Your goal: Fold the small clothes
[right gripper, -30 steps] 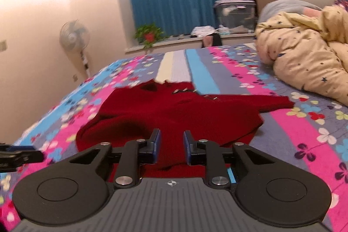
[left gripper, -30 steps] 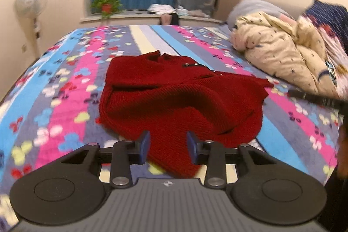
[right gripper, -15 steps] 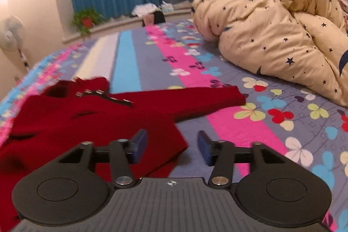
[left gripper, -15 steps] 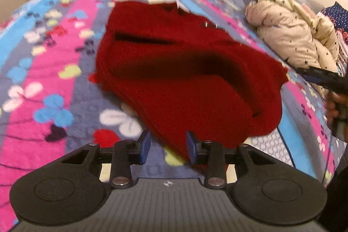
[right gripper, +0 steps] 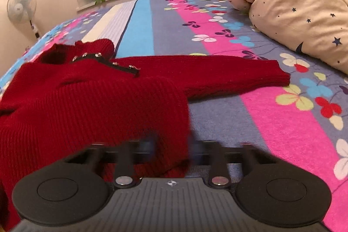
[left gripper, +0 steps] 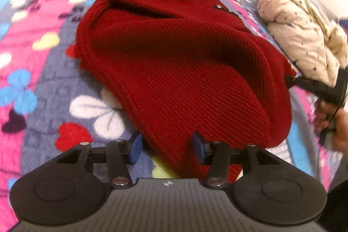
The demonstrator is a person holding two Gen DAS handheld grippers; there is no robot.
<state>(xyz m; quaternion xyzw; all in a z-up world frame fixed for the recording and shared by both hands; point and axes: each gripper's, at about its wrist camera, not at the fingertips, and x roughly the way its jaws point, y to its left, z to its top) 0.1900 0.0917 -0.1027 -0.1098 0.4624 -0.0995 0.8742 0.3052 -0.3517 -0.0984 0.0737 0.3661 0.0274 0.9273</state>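
Both grippers have dropped toward the near hem of the red knit sweater (left gripper: 174, 62) since a second ago, when they hung well back with the whole garment in view; the left gripper (left gripper: 167, 148) now sits low over the flowered bedspread (left gripper: 39, 84) with the hem's left corner lying between its blue pads (left gripper: 136, 148), its jaws having closed a little, yet a gap shows either side of the knit, so nothing is pinched yet; the sweater lies spread on the bed, collar away, one sleeve stretched out toward the star-print duvet (right gripper: 289, 3); the right gripper (right gripper: 174, 148), blurred in its own view, has just snapped closed on the hem's right corner, red knit bunched between the fingers.

Judging from this, the uneven state is the risk; if the right hand lifts before the left has clamped, the hem would rise on one side only and the fold would skew; the thick, springy knit could also slip from the left pads if they catch only the edge, or drag bedspread pile in with it.

No brand, label or legible writing shows; only small metal studs along the collar.
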